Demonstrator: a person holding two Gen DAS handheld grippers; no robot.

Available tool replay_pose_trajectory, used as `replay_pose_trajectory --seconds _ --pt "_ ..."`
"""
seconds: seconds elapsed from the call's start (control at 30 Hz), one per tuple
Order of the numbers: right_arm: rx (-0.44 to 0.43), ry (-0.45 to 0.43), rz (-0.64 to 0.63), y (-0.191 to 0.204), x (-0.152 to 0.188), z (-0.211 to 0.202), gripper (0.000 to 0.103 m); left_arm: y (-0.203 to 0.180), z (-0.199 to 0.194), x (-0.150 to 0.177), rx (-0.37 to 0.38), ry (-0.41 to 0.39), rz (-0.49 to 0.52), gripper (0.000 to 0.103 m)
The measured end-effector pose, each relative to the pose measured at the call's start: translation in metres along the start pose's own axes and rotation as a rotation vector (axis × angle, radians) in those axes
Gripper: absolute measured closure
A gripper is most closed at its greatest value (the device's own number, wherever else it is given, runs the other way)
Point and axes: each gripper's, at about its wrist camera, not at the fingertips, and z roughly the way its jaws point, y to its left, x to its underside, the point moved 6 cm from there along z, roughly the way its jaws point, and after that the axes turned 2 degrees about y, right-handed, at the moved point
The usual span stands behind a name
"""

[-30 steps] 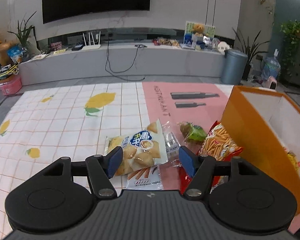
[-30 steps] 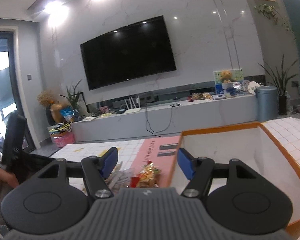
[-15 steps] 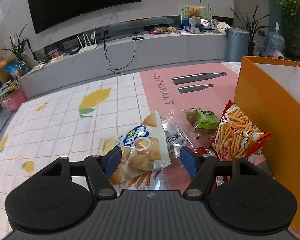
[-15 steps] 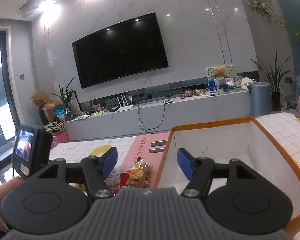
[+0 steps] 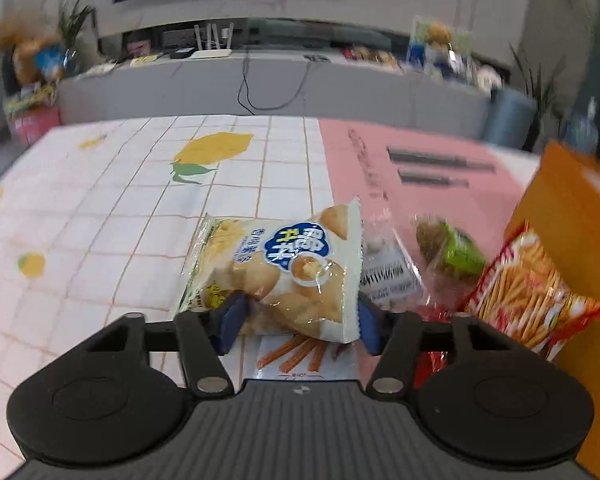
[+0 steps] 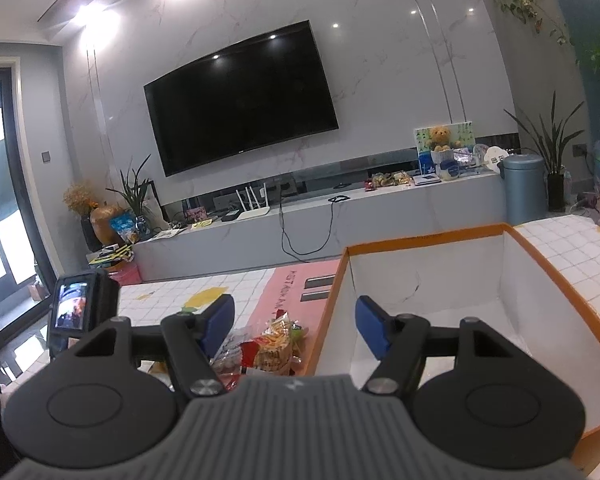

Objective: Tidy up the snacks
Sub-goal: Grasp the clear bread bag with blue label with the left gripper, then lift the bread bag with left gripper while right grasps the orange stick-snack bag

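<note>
A pile of snack packets lies on the tablecloth beside an orange box [image 5: 572, 216]. My left gripper [image 5: 298, 322] is open with its blue fingers on either side of the near end of a yellow-white chips bag [image 5: 284, 272]. Under the bag lies a white packet with orange sticks [image 5: 300, 356]. A clear packet [image 5: 384, 268], a green packet [image 5: 452, 248] and a red fries bag [image 5: 528, 296] lie to the right. My right gripper [image 6: 296, 328] is open and empty, held above the box's left wall [image 6: 328, 320]; the snack pile [image 6: 268, 344] shows below it.
The box interior [image 6: 428, 280] is white, its bottom hidden. The left gripper's camera unit [image 6: 80, 308] shows at left in the right wrist view. The tablecloth [image 5: 120, 208] has a lemon check half and a pink half [image 5: 380, 168]. A TV bench [image 6: 340, 216] stands behind.
My left gripper has moved forward and down so its open fingers now flank the chips bag. My right gripper has drifted slightly, staying open above the box.
</note>
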Motion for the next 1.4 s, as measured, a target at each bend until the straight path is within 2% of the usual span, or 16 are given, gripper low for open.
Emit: replay_pose_trajectory --seconds 0.07,0.1,0.17,0.37,0.6,0.8,0.97,1.1,1.13,1.3,1.4 --pt "-0.005 0.005 -0.005 0.001 0.001 0.001 0.037 0.007 -0.005 -0.001 0.020 -0.013 -0.030 0.056" --pt "-0.007 0.006 -0.008 0.001 0.002 0.002 0.037 0.009 -0.008 -0.001 0.020 -0.018 -0.031 0.064" --pt "-0.011 0.005 -0.017 0.000 0.001 0.002 0.037 0.013 -0.014 -0.001 0.001 -0.016 -0.027 0.094" --pt "-0.032 -0.023 -0.023 -0.002 -0.004 -0.003 0.037 0.035 -0.033 0.005 -0.027 -0.014 -0.097 0.097" --pt "-0.065 -0.052 -0.017 0.001 -0.008 -0.010 0.037 0.059 -0.079 0.015 -0.001 -0.029 -0.220 0.098" --pt "-0.100 -0.059 -0.017 0.007 -0.007 -0.011 0.037 0.068 -0.122 0.029 0.039 -0.053 -0.293 0.098" --pt "-0.113 -0.055 -0.039 0.013 -0.003 -0.010 0.037 0.064 -0.145 0.050 0.134 0.006 -0.345 0.098" --pt "-0.124 -0.051 -0.049 0.017 0.000 -0.012 0.037 0.058 -0.146 0.060 0.256 0.073 -0.400 0.098" --pt "-0.126 -0.048 -0.051 0.018 0.001 -0.012 0.037 0.057 -0.145 0.063 0.265 0.078 -0.405 0.098" --pt "-0.127 -0.039 -0.056 0.016 0.002 -0.010 0.037 0.057 -0.122 0.073 0.226 0.132 -0.398 0.096" --pt "-0.127 -0.039 -0.054 0.015 0.002 -0.010 0.037 0.058 -0.111 0.073 0.204 0.126 -0.378 0.095"
